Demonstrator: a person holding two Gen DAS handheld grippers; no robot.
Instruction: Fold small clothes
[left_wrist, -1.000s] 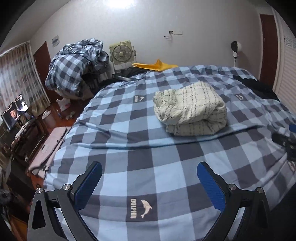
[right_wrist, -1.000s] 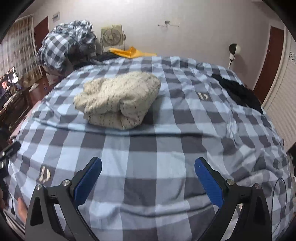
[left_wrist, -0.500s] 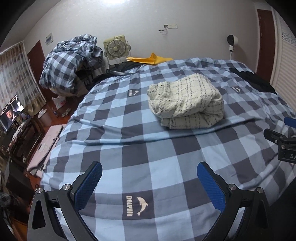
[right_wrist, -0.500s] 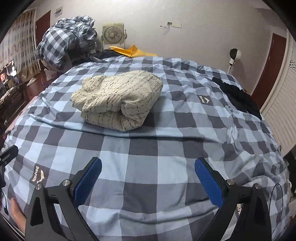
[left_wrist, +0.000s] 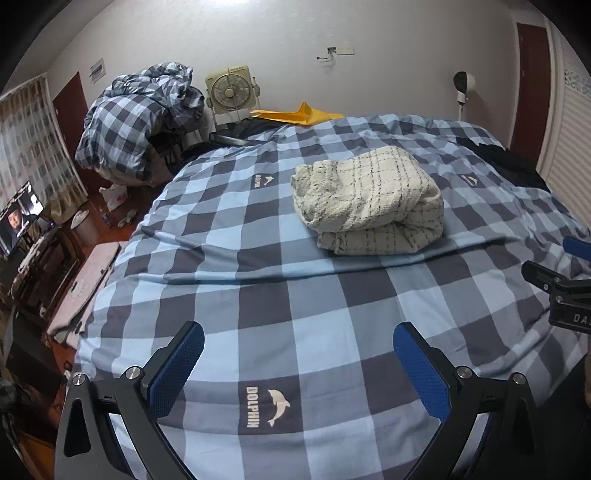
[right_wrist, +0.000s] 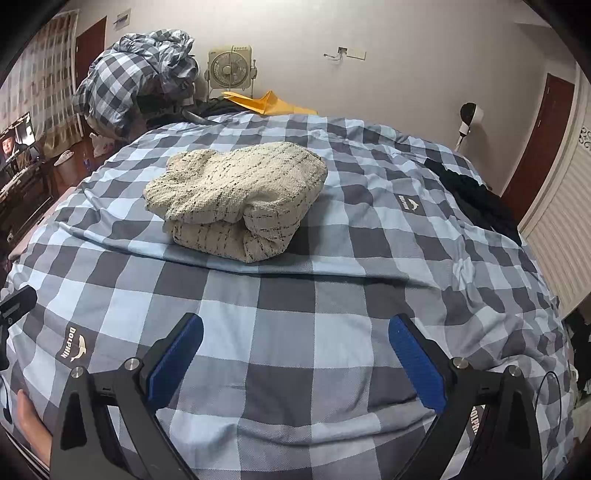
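Bed (left_wrist: 295, 314): checked blue and grey cover, fills both views, mostly flat. One long crease runs left to right just near of the cream sweater (left_wrist: 369, 201).

Sweater: sits mid-bed, toward the far half, well apart from both my tongs. It is already doubled over into a thick bundle, upper layer bulging over a lower layer. From the right wrist view the near right corner shows the fold rolled under (right_wrist: 269, 229); the left end is looser and lumpier (right_wrist: 173, 184). Judgement: fold is largely made; what remains, if anything, is squaring and flattening it.

Dark clothes (right_wrist: 476, 195): lying at the far right edge of the bed, possibly the next item. Cannot tell what garment.

Left tongs (left_wrist: 295, 369): released, jaws spread wide, nothing between the pads, hovering over the near part of the cover.

Right tongs (right_wrist: 295, 358): likewise released and empty, near edge of the bed, to the right of the left pair.

Notes for doing this step well:
- Come in low and level from the near side, one pair at each end of the bundle.
- Pinch both layers together at the corners, not just the top one, or the bulge slides off.
- The knit looks thick and springy; press down after tidying.
- Avoid snagging the cover crease.
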